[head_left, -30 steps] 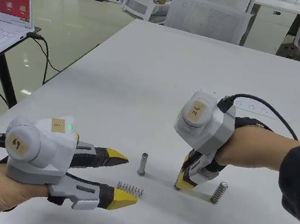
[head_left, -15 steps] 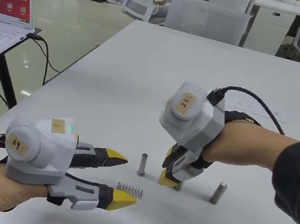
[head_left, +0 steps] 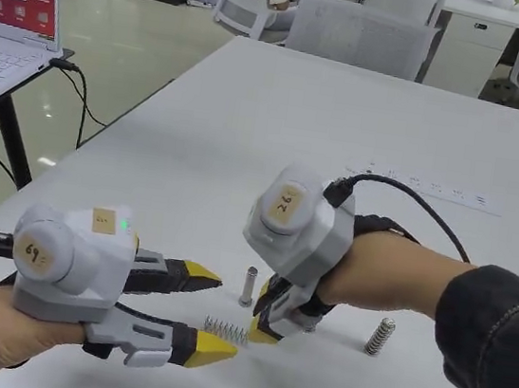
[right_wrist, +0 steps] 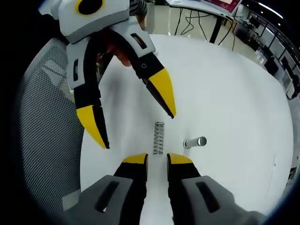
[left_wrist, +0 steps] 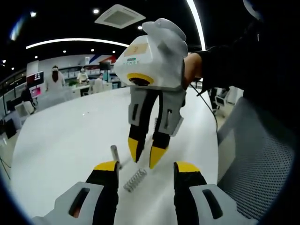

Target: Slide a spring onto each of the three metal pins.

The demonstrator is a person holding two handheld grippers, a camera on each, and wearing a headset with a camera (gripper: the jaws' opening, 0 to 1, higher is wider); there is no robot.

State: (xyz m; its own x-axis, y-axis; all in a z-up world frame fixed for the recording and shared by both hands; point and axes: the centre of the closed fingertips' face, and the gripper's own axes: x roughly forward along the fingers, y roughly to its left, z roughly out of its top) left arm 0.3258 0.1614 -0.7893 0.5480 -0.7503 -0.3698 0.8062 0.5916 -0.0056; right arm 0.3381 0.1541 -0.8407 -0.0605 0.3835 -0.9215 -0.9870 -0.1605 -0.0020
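Yellow-tipped right tongs [head_left: 261, 329], narrowly parted, tilt down over the spring [head_left: 223, 328]; left tongs [head_left: 222, 313] gape level.

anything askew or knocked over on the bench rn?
Mostly fine. The standing spring at the right of the head view leans to one side, while the bare metal pin stands straight; whether a pin sits inside that spring I cannot tell. The loose spring lies flat on the table and looks undamaged.
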